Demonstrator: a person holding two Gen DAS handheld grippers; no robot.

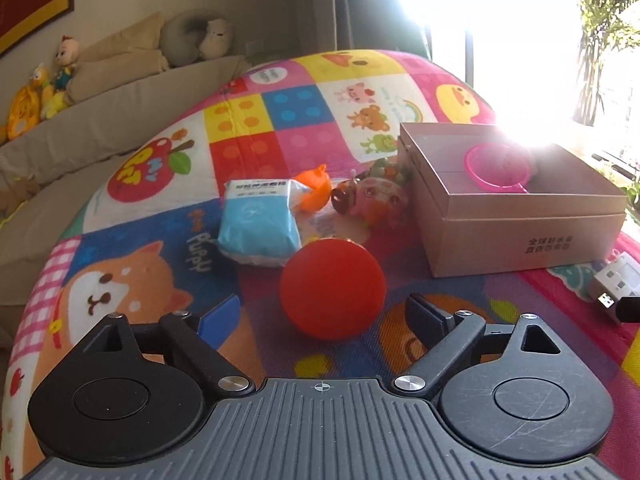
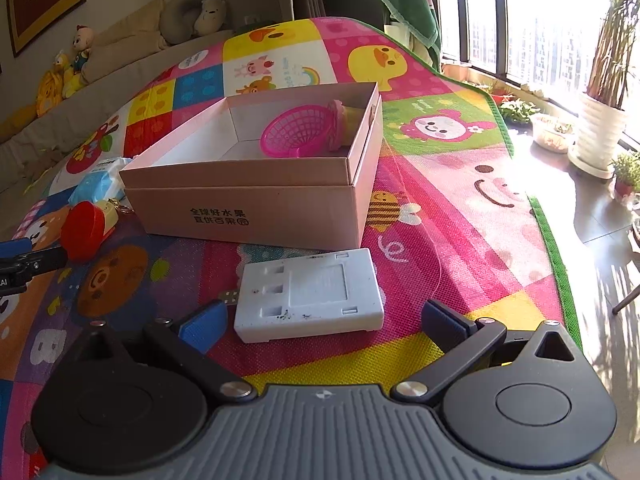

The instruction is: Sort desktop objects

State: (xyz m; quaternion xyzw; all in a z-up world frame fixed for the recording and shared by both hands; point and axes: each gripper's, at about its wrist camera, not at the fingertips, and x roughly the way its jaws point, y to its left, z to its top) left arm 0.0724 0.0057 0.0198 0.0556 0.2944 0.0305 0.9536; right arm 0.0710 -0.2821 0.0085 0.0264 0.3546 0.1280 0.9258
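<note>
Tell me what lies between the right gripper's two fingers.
The white USB charger lies on the play mat between the open right gripper fingers, untouched by either pad; the right wrist view shows it.

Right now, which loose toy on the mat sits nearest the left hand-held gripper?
The red ball, right in front of the left hand-held gripper. The blue packet and orange toy lie further back.

sofa [image 1: 120, 100]: beige, far left | plush toys [image 1: 44, 92]: yellow, along sofa back | neck pillow [image 1: 192, 36]: grey, with bear plush [image 2: 210, 14] | framed pictures [image 2: 44, 0]: wall, far left | potted plants [image 2: 604, 120]: right, by window [image 2: 532, 20] | play mat [image 2: 440, 184]: cartoon-printed, underneath
</note>
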